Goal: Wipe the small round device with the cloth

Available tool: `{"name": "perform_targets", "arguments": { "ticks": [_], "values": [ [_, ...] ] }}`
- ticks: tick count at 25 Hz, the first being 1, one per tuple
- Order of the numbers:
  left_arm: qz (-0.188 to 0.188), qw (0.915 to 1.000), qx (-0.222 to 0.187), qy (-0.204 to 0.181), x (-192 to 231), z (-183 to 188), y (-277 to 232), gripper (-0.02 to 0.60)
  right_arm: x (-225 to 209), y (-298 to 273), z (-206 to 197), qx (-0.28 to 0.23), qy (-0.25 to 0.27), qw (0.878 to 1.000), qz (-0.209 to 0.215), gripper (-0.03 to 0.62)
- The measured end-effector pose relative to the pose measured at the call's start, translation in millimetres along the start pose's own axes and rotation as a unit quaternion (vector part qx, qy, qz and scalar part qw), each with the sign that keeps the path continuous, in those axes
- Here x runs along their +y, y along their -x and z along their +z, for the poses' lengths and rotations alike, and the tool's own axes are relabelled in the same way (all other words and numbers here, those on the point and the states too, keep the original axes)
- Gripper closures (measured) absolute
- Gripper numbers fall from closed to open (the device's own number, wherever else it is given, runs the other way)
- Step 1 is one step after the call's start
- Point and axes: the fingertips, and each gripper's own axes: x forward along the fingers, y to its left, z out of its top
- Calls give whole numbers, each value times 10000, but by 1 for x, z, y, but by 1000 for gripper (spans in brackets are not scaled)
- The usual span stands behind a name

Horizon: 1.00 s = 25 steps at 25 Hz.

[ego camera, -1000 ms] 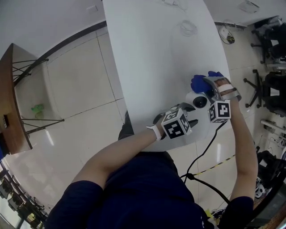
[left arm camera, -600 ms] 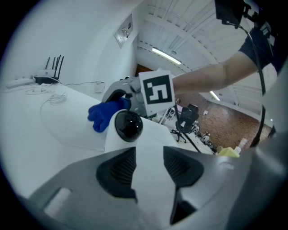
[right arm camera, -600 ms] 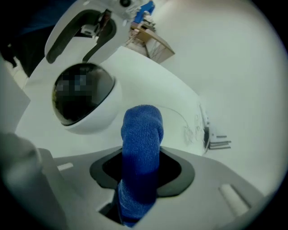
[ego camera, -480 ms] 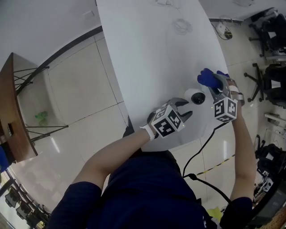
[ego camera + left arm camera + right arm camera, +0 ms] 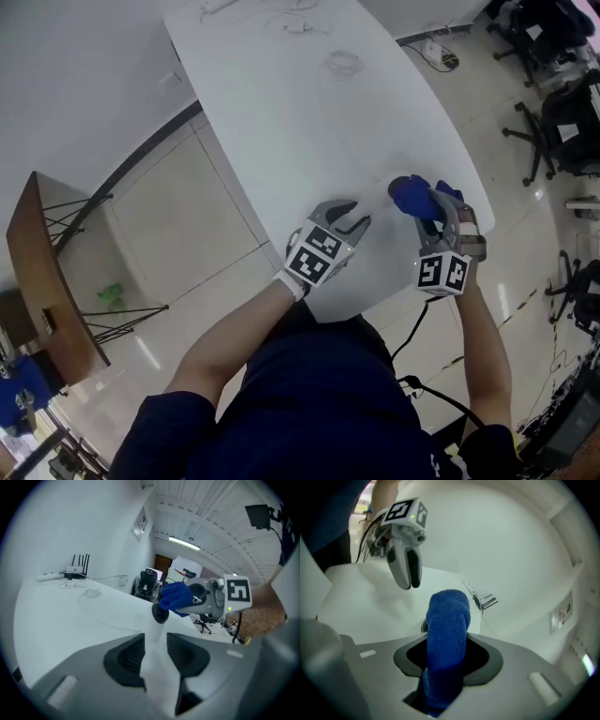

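The small round device [image 5: 160,613] is white with a black lens and stands on the white table [image 5: 309,122]. My left gripper [image 5: 155,638] is closing on it; the white body fills the gap between the pads. In the head view the left gripper [image 5: 354,221] points at the blue cloth [image 5: 410,194], which hides the device there. My right gripper [image 5: 429,208] is shut on that cloth. The folded cloth [image 5: 447,620] stands up out of its jaws, and its tip [image 5: 176,597] touches the top of the device. The left gripper [image 5: 407,573] shows opposite in the right gripper view.
A router and loose cables [image 5: 75,573] lie at the table's far end, with a coiled cable [image 5: 342,64] nearer. Office chairs [image 5: 562,112] stand on the floor to the right, a wooden table [image 5: 47,281] to the left. The table's near edge runs just below both grippers.
The left gripper has moved forward onto the device and its jaws have narrowed. The cloth has come over the device, so the lens no longer shows in the head view.
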Motion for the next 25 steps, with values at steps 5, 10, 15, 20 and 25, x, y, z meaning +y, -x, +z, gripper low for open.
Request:
{"name": "perform_targets", "arguments": {
  "ticks": [5,10,15,20,25],
  "values": [
    [-86,9998,143,-61,-12,-15,10,436,28,5,5,35,1060,9938,-334,421],
    [-187,9997,185,15,-21,-25,11,436,71,-7,-16,327,967,9946,168,421],
    [-456,9988,154,83,-28,-25,16,434,102,-22,-34,699,321,9927,932,419],
    [-821,9957,-81,421,-33,-9,31,434,89,1,-4,-79,-3310,9292,1643,419],
    [-1342,9823,-567,1177,-38,19,49,420,57,45,38,-1677,-6673,6914,2203,419]
  ]
}}
